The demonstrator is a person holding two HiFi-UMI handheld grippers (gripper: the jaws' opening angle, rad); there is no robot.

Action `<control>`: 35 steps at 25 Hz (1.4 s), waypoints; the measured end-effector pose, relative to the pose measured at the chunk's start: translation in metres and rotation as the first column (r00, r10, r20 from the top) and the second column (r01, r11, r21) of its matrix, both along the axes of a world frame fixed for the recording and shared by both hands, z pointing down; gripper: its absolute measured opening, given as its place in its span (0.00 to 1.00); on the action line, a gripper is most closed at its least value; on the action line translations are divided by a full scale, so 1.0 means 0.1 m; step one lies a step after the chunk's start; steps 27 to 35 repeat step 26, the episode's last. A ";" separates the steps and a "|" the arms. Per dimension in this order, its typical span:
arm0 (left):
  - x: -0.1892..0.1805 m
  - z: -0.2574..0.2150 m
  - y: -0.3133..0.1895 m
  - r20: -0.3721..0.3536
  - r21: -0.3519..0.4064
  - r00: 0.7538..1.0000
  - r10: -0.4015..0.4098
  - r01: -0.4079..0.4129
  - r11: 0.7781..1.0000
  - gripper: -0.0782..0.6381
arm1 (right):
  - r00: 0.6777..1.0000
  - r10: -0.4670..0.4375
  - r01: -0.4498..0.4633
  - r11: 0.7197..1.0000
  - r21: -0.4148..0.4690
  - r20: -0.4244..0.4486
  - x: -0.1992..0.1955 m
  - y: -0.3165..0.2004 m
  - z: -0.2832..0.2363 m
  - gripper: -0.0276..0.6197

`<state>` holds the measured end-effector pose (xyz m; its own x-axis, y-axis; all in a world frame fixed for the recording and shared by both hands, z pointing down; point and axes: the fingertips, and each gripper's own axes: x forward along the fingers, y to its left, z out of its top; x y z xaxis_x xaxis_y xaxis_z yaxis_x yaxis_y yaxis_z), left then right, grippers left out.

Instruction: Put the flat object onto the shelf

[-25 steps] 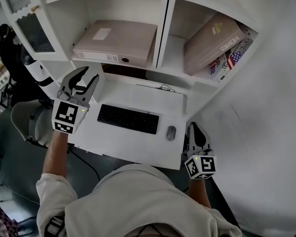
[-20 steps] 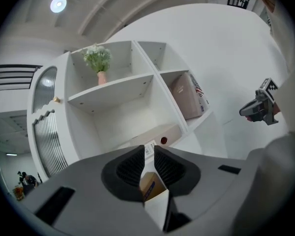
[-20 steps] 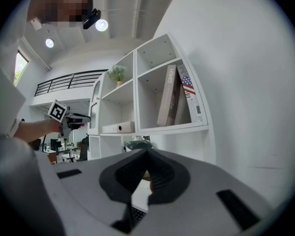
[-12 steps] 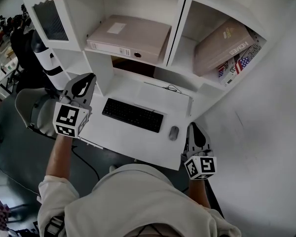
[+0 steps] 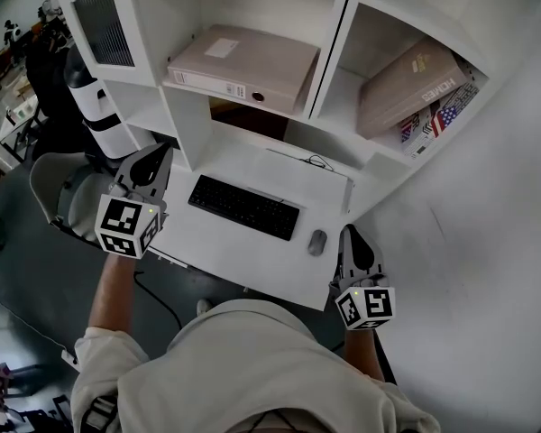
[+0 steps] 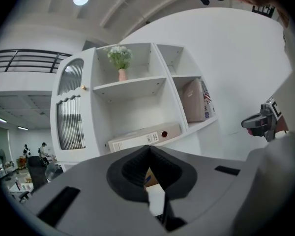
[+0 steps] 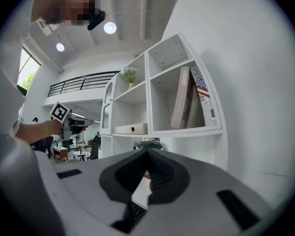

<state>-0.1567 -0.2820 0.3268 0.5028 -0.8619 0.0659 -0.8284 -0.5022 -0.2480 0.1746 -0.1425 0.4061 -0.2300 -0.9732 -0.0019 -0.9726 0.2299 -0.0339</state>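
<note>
A beige flat binder lies on its side in the left compartment of the white shelf unit; it also shows in the left gripper view and the right gripper view. My left gripper hovers by the desk's left edge, below and left of the binder, shut with nothing between its pads. My right gripper is at the desk's front right corner beside the mouse, shut and empty.
A black keyboard lies on the white desk. A tan book leans against flag-patterned books in the right compartment. A small vase of flowers stands on an upper shelf. An office chair is at the left.
The left gripper's jaws have gone from open to shut, holding nothing, and it has drawn slightly back toward the desk's left edge. The right gripper has stayed in place.
</note>
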 end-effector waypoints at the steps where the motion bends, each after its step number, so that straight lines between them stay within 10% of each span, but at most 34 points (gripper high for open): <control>1: -0.01 0.01 0.02 -0.007 -0.006 1.000 -0.003 0.003 1.000 0.11 | 1.000 -0.005 0.005 1.000 0.001 -0.001 -0.01 0.00 0.00 0.05; 35: -0.27 0.43 0.29 -0.120 -0.123 0.990 -0.079 0.064 0.990 0.11 | 0.996 -0.079 0.079 0.997 0.014 -0.034 -0.21 -0.04 -0.07 0.05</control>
